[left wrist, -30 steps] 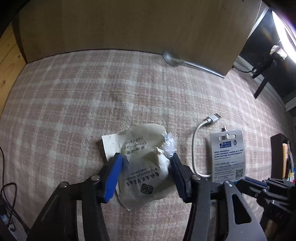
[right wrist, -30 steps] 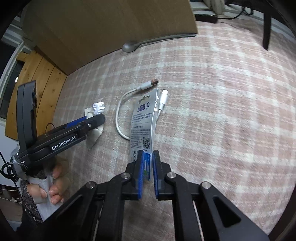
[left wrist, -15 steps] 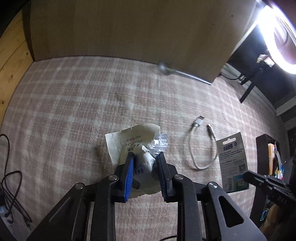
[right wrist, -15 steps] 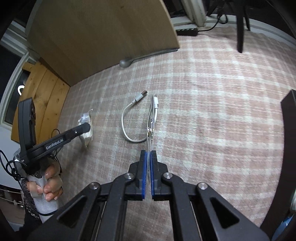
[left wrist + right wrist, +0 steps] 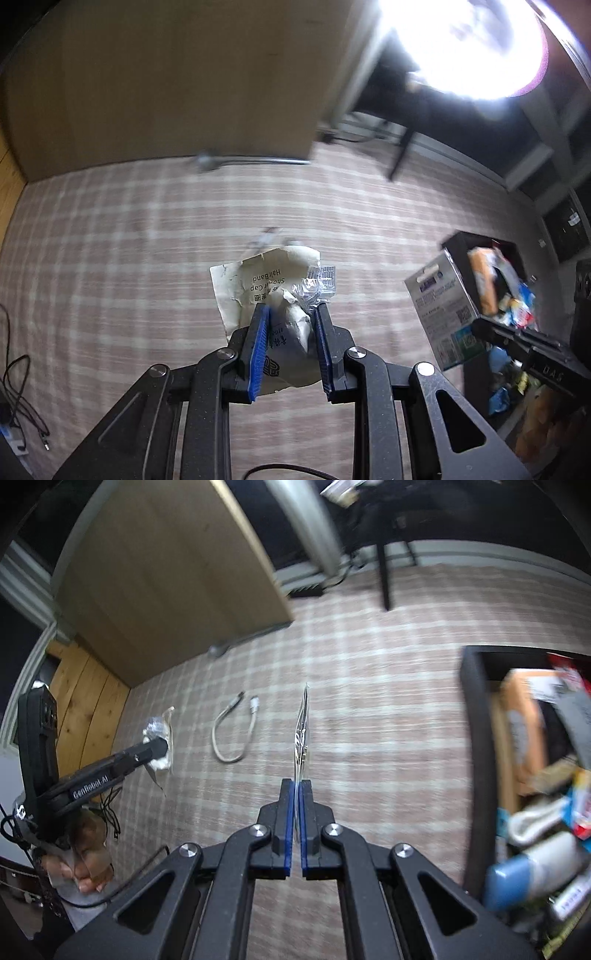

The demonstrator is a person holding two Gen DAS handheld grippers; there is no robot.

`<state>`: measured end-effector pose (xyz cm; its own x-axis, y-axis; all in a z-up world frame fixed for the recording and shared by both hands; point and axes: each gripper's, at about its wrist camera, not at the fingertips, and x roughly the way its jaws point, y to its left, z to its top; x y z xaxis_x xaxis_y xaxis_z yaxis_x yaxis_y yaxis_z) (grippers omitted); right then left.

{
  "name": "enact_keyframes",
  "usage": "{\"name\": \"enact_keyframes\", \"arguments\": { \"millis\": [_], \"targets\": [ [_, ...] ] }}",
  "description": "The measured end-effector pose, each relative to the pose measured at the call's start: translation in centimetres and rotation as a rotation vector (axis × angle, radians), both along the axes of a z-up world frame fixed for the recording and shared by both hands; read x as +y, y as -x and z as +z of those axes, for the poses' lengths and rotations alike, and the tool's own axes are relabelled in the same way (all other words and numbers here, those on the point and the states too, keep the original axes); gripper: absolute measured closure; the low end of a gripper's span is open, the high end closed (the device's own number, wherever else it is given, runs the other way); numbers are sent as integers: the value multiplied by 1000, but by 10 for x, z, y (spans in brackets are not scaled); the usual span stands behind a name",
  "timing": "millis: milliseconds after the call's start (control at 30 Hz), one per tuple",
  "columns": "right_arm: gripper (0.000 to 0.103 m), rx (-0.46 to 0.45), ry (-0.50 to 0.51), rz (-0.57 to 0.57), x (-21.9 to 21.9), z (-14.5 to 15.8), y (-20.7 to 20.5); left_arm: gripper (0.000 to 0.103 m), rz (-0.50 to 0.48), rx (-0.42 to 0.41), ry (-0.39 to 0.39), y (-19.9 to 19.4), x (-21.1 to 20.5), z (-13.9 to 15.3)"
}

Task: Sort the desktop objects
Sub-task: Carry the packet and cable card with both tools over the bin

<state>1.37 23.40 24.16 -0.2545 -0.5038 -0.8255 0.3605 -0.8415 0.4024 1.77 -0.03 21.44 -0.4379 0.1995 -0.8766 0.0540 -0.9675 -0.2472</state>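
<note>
1. Left gripper (image 5: 290, 314): the 2 blue-padded fingers are closed onto a crumpled paper packet (image 5: 273, 288) printed "Shower Cap" and "Hair Band". A scrap of clear crinkled plastic (image 5: 317, 282) sticks out at the packet's upper right, beside the right-hand finger. In the right wrist view the packet hangs at the tip of this gripper, raised off the plaid cloth (image 5: 110, 258).

2. Right gripper (image 5: 296, 786): the 2 fingers are pressed together on the lower edge of a flat retail card pack (image 5: 301, 734). In the right wrist view the pack is seen edge-on, standing up from the fingertips. In the left wrist view its printed back faces the camera, with text blocks and a QR code, held above the cloth and just in front of the dark bin (image 5: 458, 240).

3. Dark bin: it stands at the right edge of the cloth and holds mixed items, including an orange packet (image 5: 524, 731) and a blue and white bottle (image 5: 535, 867). The contents are blurred.

4. White USB cable (image 5: 232, 731): it lies on the cloth in a U-shaped loop, between the 2 grippers and well apart from the bin.

5. Metal spoon (image 5: 243, 642): it lies at the far edge of the cloth, against the base of a wooden panel (image 5: 166, 572).
</note>
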Motion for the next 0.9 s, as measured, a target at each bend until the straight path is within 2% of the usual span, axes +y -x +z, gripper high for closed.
{"name": "enact_keyframes", "arguments": {
  "millis": [33,200,467,700,900],
  "targets": [
    [100,11,3,-20,10,5,-1,80,-19,5,-1,-9,5,9],
    [100,64,7,-138,75,31,-8,80,-126,35,-16,2,75,24],
    [100,106,-6,-316,176,54,-18,80,-310,71,-47,8,189,50],
    [100,110,-18,-425,250,59,-24,80,-443,84,-62,9,276,59],
    [100,104,-24,-471,284,59,-28,80,-519,84,-67,5,329,63]
  ]
}}
